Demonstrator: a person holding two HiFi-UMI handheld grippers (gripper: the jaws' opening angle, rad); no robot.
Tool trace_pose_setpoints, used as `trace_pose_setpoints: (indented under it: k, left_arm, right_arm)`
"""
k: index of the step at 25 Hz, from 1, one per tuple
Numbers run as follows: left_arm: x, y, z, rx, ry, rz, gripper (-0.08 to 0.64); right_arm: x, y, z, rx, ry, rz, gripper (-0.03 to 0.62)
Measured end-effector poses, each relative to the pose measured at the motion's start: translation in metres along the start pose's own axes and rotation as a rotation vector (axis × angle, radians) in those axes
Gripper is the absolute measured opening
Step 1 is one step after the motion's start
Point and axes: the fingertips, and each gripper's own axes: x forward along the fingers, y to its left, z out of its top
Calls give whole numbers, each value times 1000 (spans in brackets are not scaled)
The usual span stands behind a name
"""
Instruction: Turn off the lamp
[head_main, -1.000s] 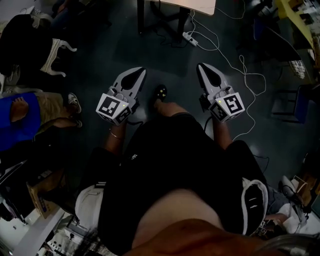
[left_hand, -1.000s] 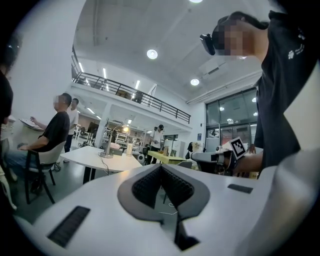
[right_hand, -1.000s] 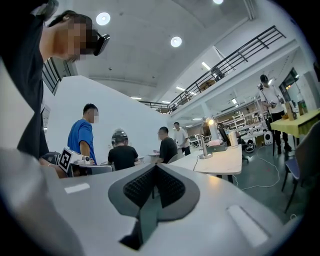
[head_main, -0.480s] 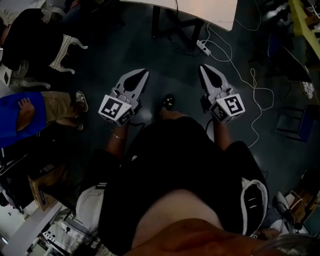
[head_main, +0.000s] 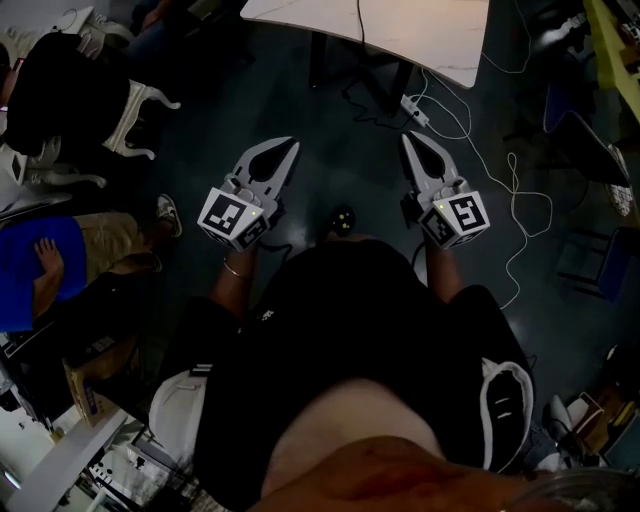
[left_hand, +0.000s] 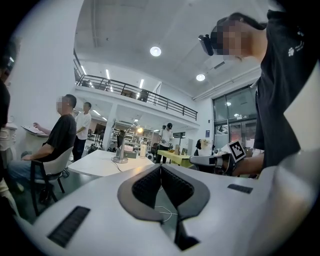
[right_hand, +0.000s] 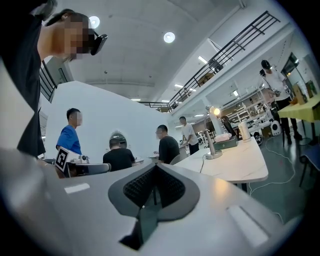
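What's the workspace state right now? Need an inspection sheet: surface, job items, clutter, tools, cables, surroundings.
Surface: white table ahead of the person, dark floor around it.
Job's things: lamp stands on the table, lit.
Clutter: dark box beside the lamp.
Tools: left tool and right tool both shut, nothing between the jaws, short of the table.
Cables: power strip and white cable on the floor near the table leg.
Surroundings: seated person in blue at the left.
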Motion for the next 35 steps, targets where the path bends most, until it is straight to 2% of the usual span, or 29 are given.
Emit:
trace_pose_setpoints:
  k: [9, 16, 22, 35]
  left_arm:
    - [31, 23, 13, 5, 1, -16, 8]
    - [44, 28, 13, 15, 46, -36, 8]
    - [61, 21, 23, 67, 39, -83, 8]
    - [54, 33, 15, 65, 49, -86, 8]
  right_arm:
    - [24, -26, 4, 10, -13, -21, 0]
    - [25, -37, 10, 25, -41, -47, 0]
    - [25, -42, 14, 30, -59, -60, 0]
    - [25, -38, 4, 24, -56, -78, 0]
